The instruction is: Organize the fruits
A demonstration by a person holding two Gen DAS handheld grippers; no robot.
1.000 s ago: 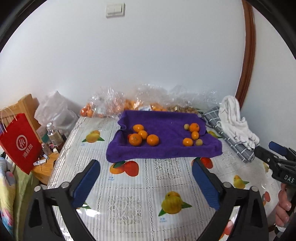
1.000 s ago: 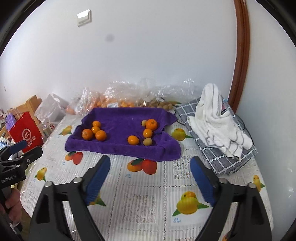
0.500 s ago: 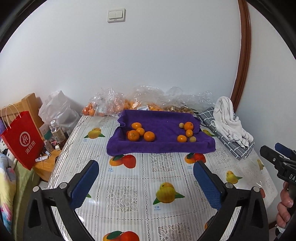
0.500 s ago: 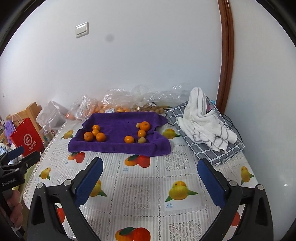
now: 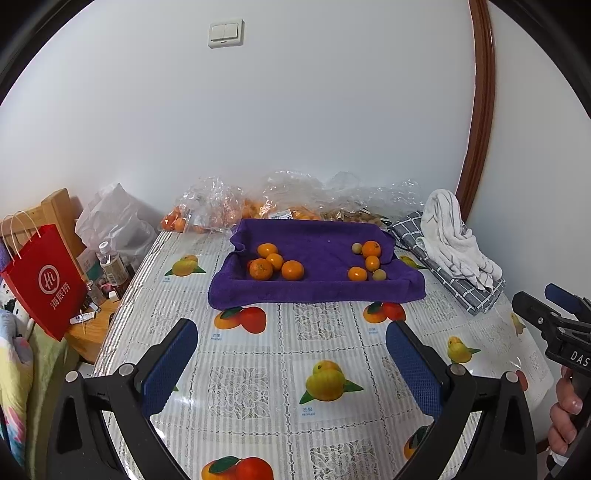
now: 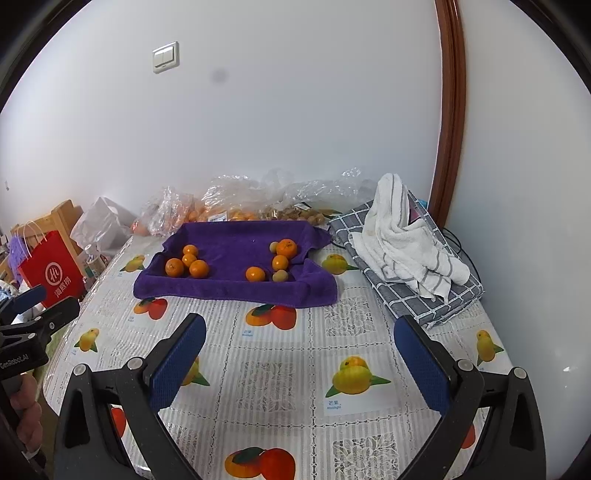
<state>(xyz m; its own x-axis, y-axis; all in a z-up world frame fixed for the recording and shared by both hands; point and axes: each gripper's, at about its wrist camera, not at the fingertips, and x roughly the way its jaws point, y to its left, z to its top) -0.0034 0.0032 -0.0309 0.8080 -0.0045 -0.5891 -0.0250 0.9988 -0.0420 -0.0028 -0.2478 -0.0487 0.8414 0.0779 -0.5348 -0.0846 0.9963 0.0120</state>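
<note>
Change vs earlier: both views pulled back from purple towel, more of fruit-print cloth now visible in front; right tongs spread wider than a sec ago, fruit unmoved.
Left tongs (image 5: pixel 291 354): wide open, nothing between blue pads, hovering over near part of worktop (image 5: pixel 258 406), well short of towel.
Right tongs (image 6: pixel 299 354): wide open, empty, over near part of worktop, pointing toward towel; also seen at right edge of left view, gripped by a hand (image 5: pixel 565 413).
Purple towel (image 5: pixel 317 284): spread w/ raised edges, toward far edge of worktop, roughly centred.
Oranges, left group (image 5: pixel 275 263): cluster on towel's left side, touching or nearly so; at least four, maybe a fifth hidden behind.
Oranges, right group (image 5: pixel 365 258): three on towel's right side, loosely spaced, apart from left cluster.
Small pale fruits (image 5: pixel 379 275): two, yellow-green; one at far side of right group, one at near side just beside an orange.
Clear bags (image 5: pixel 221 206): along far edge behind towel, against wall, holding more orange fruit and some brownish items, type not clear.
Checked cloth (image 5: pixel 443 266): far right corner, white striped towel (image 5: pixel 450 236) heaped on top.
Red paper bag (image 5: pixel 46 280): off left edge of worktop, standing by a low wooden stand w/ bottles.
Wall switch (image 5: pixel 226 33): high on wall behind.
</note>
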